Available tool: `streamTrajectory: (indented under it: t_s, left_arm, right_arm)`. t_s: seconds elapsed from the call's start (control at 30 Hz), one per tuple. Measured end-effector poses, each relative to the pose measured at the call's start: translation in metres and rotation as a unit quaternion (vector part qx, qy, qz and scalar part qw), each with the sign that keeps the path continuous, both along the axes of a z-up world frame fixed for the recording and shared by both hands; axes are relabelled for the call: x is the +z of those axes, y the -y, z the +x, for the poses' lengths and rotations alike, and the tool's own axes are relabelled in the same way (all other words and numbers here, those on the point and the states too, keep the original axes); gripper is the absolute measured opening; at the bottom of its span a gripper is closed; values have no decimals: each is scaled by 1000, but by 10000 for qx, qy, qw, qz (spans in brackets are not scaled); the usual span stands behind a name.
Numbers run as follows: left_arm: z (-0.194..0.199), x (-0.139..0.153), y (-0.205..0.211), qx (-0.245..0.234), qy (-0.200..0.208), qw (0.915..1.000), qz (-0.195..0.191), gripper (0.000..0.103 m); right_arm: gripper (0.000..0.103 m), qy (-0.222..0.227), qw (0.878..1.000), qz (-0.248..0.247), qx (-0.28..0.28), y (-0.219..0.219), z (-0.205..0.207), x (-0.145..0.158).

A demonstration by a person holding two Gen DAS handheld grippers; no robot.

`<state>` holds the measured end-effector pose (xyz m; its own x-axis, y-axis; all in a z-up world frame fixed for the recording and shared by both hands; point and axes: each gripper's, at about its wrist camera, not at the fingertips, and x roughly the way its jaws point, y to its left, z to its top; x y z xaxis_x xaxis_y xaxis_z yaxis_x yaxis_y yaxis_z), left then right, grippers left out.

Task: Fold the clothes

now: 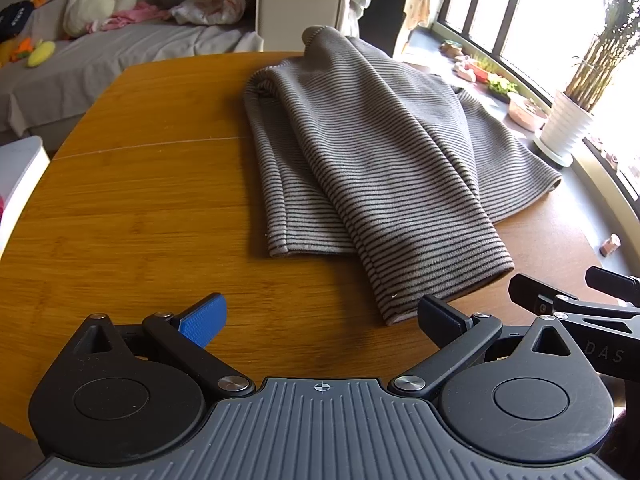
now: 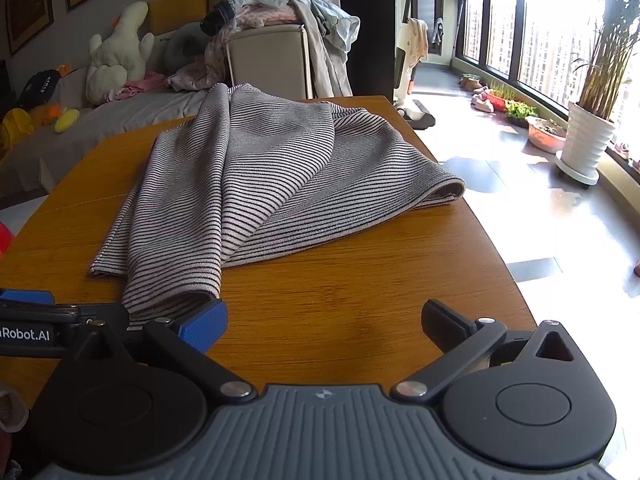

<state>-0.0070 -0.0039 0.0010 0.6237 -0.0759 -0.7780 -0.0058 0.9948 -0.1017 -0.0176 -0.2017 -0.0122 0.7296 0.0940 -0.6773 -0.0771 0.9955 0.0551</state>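
A grey garment with thin black stripes (image 1: 360,152) lies loosely folded and rumpled on the wooden table (image 1: 152,208). It also shows in the right wrist view (image 2: 248,184). My left gripper (image 1: 320,320) is open and empty, low over the table just in front of the garment's near hem. My right gripper (image 2: 324,320) is open and empty, to the right of that hem, over bare wood (image 2: 360,280). The right gripper also shows at the right edge of the left wrist view (image 1: 576,304), and the left one at the left edge of the right wrist view (image 2: 36,320).
A chair piled with clothes (image 2: 272,52) stands behind the table. A sofa with plush toys (image 2: 116,56) is at the back left. A potted plant (image 2: 588,136) and small pots stand on the floor by the window on the right.
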Motion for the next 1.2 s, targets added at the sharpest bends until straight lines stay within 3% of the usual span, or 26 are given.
streamTrajectory:
  t_s: [1.2]
  left_arm:
    - [2,0,-1,-84,45,9999,-66,103]
  right_arm:
    - [103,-143,9999,-78,47,-3,6,-5]
